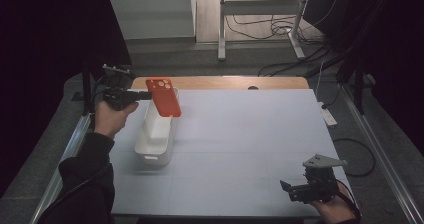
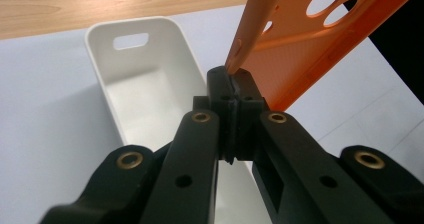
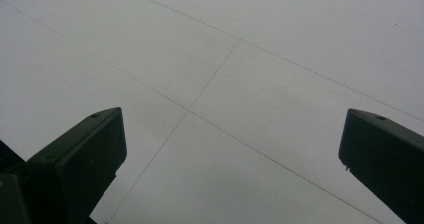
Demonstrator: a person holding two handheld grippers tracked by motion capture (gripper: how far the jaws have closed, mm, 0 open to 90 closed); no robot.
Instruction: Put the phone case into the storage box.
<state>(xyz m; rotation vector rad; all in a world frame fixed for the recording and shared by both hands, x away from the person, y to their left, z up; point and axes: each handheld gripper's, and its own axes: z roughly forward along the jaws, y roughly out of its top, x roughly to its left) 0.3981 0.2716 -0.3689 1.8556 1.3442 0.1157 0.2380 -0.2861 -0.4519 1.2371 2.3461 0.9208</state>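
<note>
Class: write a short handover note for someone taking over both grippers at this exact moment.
Left gripper: shut on the edge of the orange phone case, held in the air above the far end of the white bin.
Right gripper: open, holding nothing, near the table's near right corner.
Done: case picked up.
Left, probably: lower the case into the bin and release.

Two hand-held grippers, matte black throughout. Left gripper with broad flat link arms, brass-ringed pivot pins and small plain holes along them, blocky square fingertips. Right gripper topped by a grey three-cornered plate, with thick black pads, a tiny screw on each. Thin black cable trailing from each body. Left forearm in a dark, loose sleeve, bunched at the cuff.
</note>
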